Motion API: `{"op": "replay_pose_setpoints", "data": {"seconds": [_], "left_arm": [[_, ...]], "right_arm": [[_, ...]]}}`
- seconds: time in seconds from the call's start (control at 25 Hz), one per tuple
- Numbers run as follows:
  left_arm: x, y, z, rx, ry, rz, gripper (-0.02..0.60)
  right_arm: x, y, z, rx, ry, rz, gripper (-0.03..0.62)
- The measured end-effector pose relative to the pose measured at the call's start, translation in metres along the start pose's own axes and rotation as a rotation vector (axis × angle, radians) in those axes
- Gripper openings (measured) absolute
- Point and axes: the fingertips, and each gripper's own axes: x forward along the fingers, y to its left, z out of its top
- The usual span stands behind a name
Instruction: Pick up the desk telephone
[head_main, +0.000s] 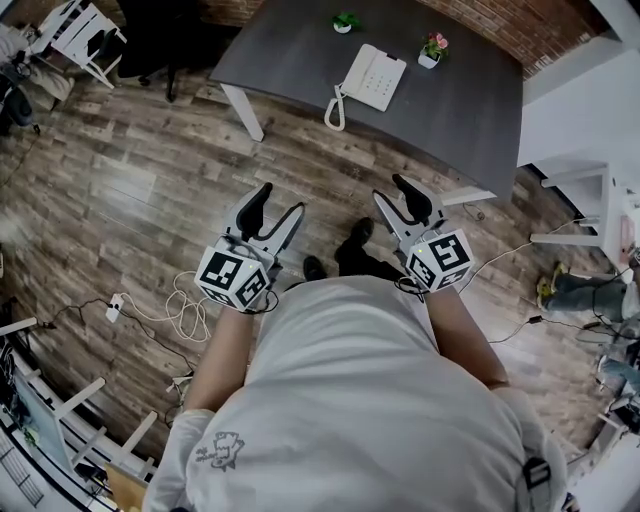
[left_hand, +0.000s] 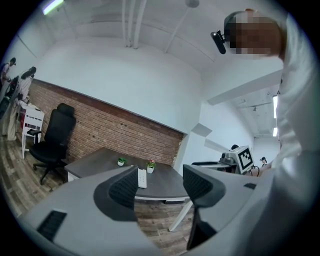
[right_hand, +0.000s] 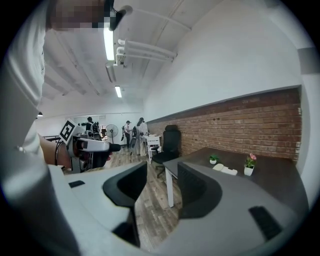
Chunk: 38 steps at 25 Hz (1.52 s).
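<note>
Head view has the white plastic desk telephone (head_main: 372, 77) lying flat on the dark grey desk (head_main: 470, 100), straight ahead of both tools and well apart from them, with bare wooden floor between the jaw tips and the desk edge. The left gripper (head_main: 280, 200) has its 2 jaws spread wide with nothing between them; in the left gripper view the telephone (left_hand: 142, 178) shows far off, just inside the left jaw's line. The right gripper (head_main: 393, 192) is also parted, somewhat narrower, and empty; from it the telephone (right_hand: 225, 169) sits ahead and off to the right of the jaws. 2 small potted plants, a green one (head_main: 345, 20) and a pink-flowered one (head_main: 433, 47), stand just beyond the telephone as seen from the tools. By its look the telephone is a hard, stiff shell, probably light but smooth enough to slip from the pads, and its white cord (head_main: 335, 108) loops out at the corner nearest the left gripper (the handset likely rests loose and could drop off if the body tips). The surest hold is probably on the 2 long sides of the base, 1 gripper per side, kept level, well clear of the cord.
</note>
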Motion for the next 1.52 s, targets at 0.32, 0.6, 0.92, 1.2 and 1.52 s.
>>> {"op": "replay_pose_setpoints", "data": {"seconds": [0.32, 0.6, 0.92, 1.2, 1.52], "left_arm": [[0.018, 0.011, 0.002, 0.014, 0.031, -0.002, 0.282], [0.045, 0.023, 0.007, 0.003, 0.049, -0.014, 0.282], [0.106, 0.033, 0.003, -0.001, 0.086, -0.021, 0.284], [0.190, 0.031, 0.011, 0.027, 0.122, -0.062, 0.288], [0.283, 0.007, 0.017, 0.056, 0.175, -0.144, 0.288]], "right_arm": [[0.022, -0.014, 0.003, 0.008, -0.017, 0.013, 0.196], [0.041, -0.039, 0.007, 0.021, -0.035, 0.020, 0.196], [0.057, -0.098, 0.007, 0.081, -0.043, 0.012, 0.196], [0.072, -0.168, 0.013, 0.107, -0.054, 0.010, 0.196], [0.071, -0.232, 0.017, 0.138, -0.065, 0.007, 0.195]]}}
